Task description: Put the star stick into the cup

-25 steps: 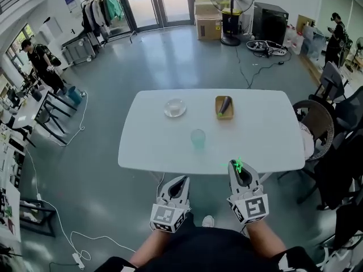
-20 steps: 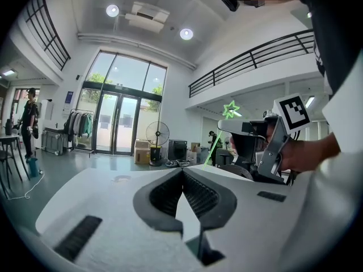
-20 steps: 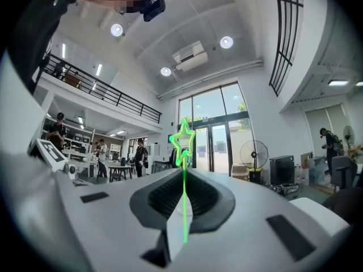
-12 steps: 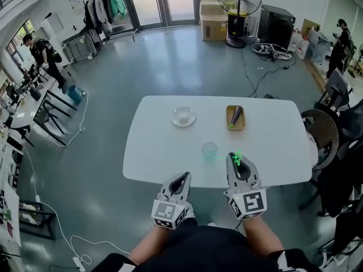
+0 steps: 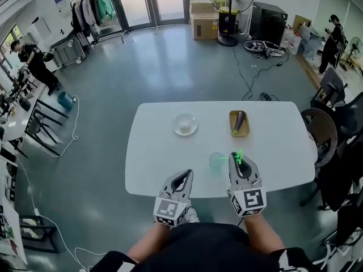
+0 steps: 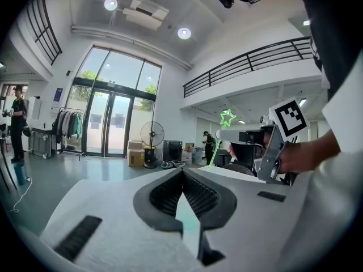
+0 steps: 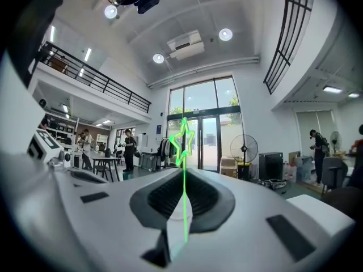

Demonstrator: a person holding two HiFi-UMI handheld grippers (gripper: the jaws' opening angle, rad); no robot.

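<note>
Left of the cup (image 5: 217, 162), the left gripper (image 5: 182, 178) is closed on nothing. Just right of the cup, the right gripper (image 5: 239, 164) pinches the star stick (image 5: 238, 155) upright, star topmost. A second ago both grippers were farther from the cup.

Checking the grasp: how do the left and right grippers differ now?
The right gripper is shut on the green star stick; the left gripper is shut on nothing. The right gripper is beside the cup; the left gripper sits nearer the table edge. Both point forward.
</note>
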